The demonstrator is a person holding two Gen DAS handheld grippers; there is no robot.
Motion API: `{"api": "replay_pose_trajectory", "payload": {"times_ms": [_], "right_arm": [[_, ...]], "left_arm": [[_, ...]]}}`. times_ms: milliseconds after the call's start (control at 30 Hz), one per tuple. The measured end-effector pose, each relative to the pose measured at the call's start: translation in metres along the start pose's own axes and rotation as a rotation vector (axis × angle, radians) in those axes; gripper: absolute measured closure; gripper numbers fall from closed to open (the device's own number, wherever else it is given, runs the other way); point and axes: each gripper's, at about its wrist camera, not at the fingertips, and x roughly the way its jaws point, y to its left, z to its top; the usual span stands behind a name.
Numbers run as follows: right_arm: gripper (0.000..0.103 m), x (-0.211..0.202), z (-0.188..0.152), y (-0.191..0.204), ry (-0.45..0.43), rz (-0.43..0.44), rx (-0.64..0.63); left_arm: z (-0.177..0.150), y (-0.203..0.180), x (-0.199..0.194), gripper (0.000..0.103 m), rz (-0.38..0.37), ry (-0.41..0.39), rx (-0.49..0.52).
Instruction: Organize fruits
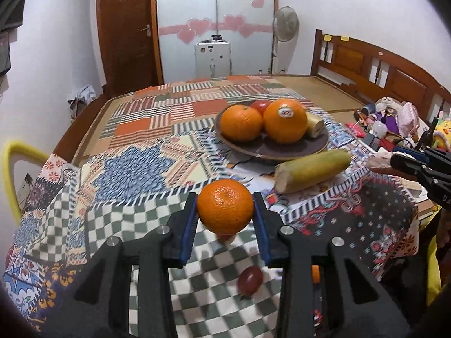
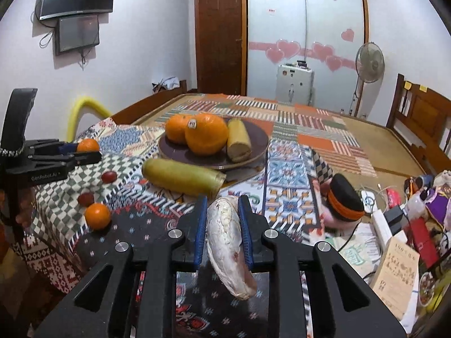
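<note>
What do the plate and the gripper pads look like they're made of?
Plate: probably wood or a dark lacquered look-alike, brown and matte with a faint sheen at the rim; no grain shows, so plastic is possible.
Pads on the left gripper: blue with fine ribs, likely rubber or soft plastic. They press the sides of the small orange.

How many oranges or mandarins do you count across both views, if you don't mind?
4: two on the plate, a plain orange and a stickered orange; one mandarin in the left gripper; one loose mandarin on the cloth. More may be hidden.
</note>
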Motion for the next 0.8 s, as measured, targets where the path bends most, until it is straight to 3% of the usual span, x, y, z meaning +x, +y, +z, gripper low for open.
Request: {"api": "replay_pose_trajectory", "payload": {"times_ms": [433,633,800], "right_arm": [[0.083,0.014,0.048,-0.01,-0.076,0.0,-0.039],[0.083,0.035,0.068,-0.009,-0.091,-0.027,-0.075],[0.083,0.049,0.081,-0.008,-0.104,-0.032,-0.096]], "left_arm": [[0.038,-0.015,0.021,0.066,-0.054,-0.001,-0.01],[0.055,-0.017,0.046,0.066,-0.099,0.048,-0.045],[0.065,-0.024,0.069,0.066,-0.092,0.083,-0.029]]}}
